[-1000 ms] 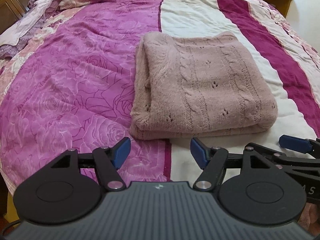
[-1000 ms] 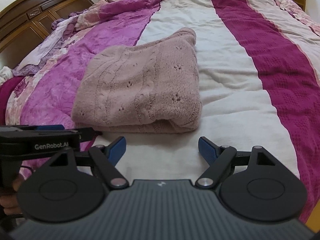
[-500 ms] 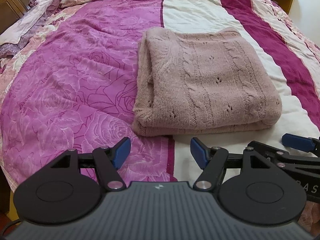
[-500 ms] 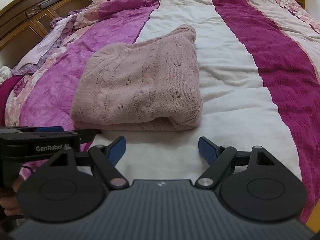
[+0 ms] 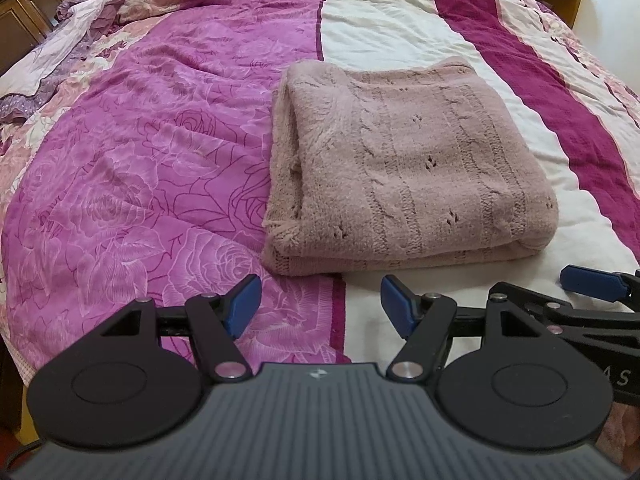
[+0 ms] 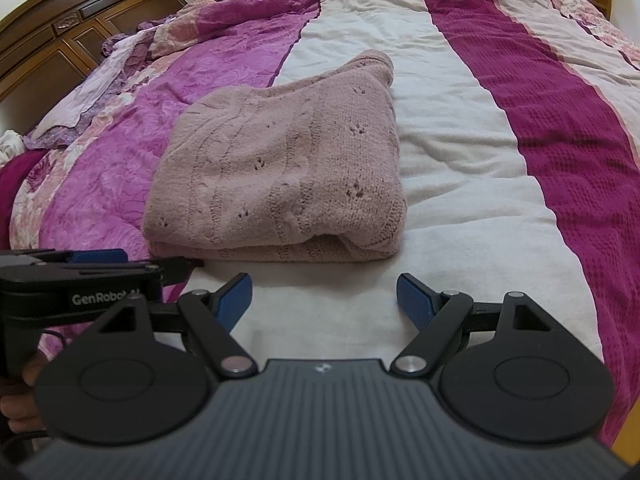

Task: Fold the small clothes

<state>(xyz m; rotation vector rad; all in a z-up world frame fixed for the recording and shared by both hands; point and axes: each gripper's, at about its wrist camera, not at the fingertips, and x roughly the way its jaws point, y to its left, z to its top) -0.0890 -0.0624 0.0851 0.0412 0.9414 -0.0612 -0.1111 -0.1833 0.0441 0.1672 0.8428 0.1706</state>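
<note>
A dusty-pink cable-knit sweater [image 5: 404,172] lies folded into a thick rectangle on the bed, also seen in the right wrist view [image 6: 280,168]. My left gripper [image 5: 318,306] hovers just short of its near edge, jaws open, nothing between the blue pads. My right gripper [image 6: 324,300] is likewise open and bare, a little back from the sweater's near right corner. Each gripper shows at the edge of the other's view.
The bed is covered by a striped quilt [image 5: 132,168] in magenta rose print, cream [image 6: 460,160] and dark crimson bands. A carved wooden headboard [image 6: 60,40] stands at the far left. A hand [image 6: 24,396] grips the left tool's handle.
The sweater sits a little lower and closer in both views than a second ago; both grippers stay open.
</note>
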